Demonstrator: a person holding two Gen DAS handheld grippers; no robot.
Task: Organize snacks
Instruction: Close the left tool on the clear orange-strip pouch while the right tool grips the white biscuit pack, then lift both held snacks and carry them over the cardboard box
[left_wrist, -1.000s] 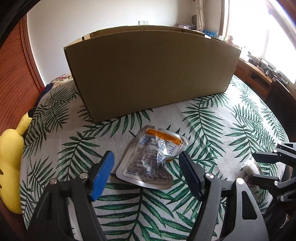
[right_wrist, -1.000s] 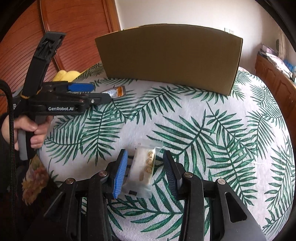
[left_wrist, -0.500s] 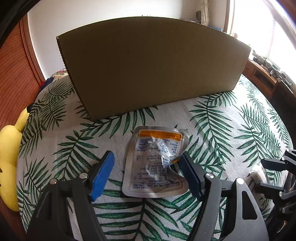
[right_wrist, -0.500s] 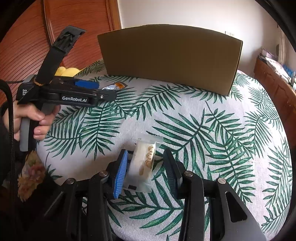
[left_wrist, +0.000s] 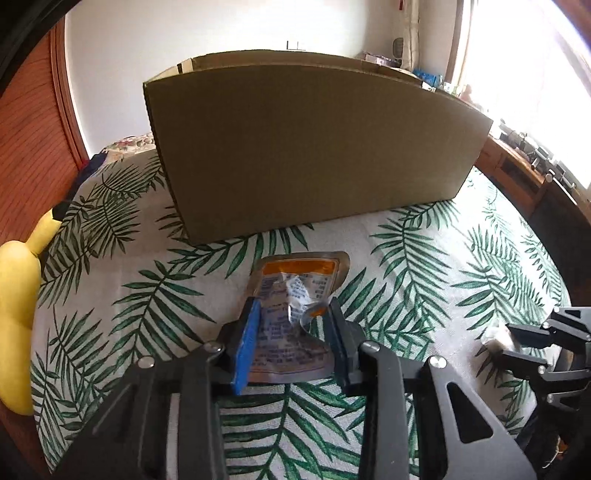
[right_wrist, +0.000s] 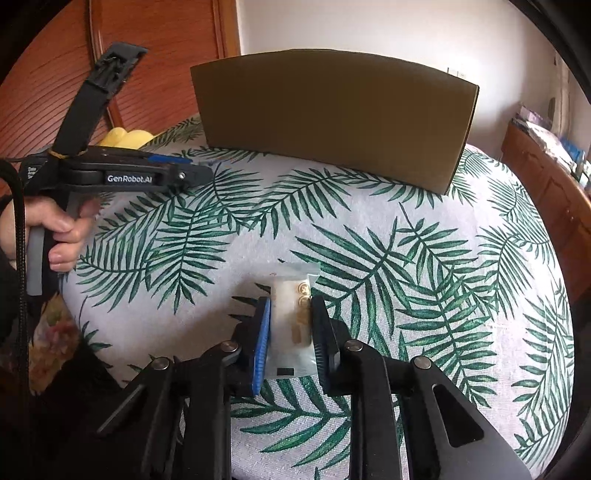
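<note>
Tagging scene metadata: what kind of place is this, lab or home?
Probably a home room, likely a bedroom or living space: a leaf-print tablecloth covers the table, a reddish wooden slatted door stands behind it, and a wooden sideboard cluttered with small items sits under a bright window.

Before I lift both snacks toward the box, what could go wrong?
1. The left claw pinches the silver pouch by its crumpled sides; it may buckle and slip out.
2. The cardboard box has a tall near wall; a low carry could hit it.
3. The right claw grips the white packet near one end, so it could swing.
</note>
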